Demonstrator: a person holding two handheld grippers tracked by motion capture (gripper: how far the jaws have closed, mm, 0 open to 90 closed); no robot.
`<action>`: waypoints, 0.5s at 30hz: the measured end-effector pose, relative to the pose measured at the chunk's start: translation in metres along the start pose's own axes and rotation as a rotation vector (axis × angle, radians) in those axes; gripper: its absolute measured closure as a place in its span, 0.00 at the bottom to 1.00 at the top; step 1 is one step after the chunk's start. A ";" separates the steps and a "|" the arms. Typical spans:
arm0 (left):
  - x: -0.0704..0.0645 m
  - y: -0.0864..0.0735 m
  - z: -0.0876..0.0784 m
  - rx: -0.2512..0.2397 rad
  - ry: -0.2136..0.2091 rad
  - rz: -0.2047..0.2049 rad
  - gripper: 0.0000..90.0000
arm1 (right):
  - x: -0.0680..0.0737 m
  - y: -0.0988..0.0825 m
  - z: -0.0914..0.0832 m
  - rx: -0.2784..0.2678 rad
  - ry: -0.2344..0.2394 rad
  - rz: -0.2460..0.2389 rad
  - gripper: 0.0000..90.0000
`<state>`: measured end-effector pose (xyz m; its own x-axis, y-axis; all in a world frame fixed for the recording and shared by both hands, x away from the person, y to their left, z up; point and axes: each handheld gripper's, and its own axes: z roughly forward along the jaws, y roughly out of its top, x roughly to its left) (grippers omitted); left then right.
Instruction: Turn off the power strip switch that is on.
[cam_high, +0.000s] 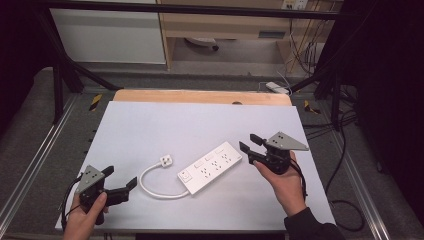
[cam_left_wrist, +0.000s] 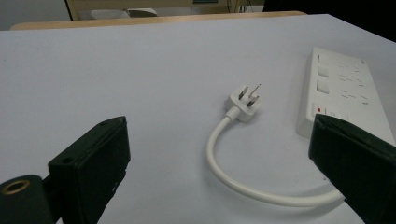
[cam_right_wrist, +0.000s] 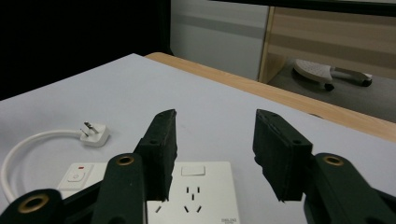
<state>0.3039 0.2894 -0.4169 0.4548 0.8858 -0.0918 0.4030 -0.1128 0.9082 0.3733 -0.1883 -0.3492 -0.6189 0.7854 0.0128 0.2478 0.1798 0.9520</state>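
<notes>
Partly cut off behind the right claw (cam_right_wrist: 212, 149), spread and empty: power strip (cam_right_wrist: 196, 186)

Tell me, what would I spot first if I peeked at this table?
The white power strip lying mid-table, its short cord curling to a plug on the left. Then two black tongs: the left tongs open near the cord, the right tongs open just past the strip's right end.

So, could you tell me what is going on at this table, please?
A person holds a two-jaw gripper in each hand over a white power strip on the table. The right gripper hovers by the strip's far end, jaws parted with nothing between them. The left gripper waits open near the looped cord and plug, touching neither.
</notes>
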 end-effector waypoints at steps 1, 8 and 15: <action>0.000 0.000 0.000 0.000 -0.002 0.001 0.06 | 0.000 0.000 0.000 0.000 0.000 0.000 0.58; -0.001 0.000 0.001 0.004 -0.005 0.008 0.06 | 0.003 0.004 0.009 0.002 0.036 -0.026 0.65; -0.001 0.000 0.001 0.005 -0.007 0.008 0.06 | 0.003 0.003 0.017 0.010 0.040 -0.025 0.76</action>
<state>0.3043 0.2879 -0.4175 0.4636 0.8817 -0.0876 0.4036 -0.1221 0.9067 0.3849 -0.1748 -0.3513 -0.6547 0.7559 0.0012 0.2389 0.2054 0.9491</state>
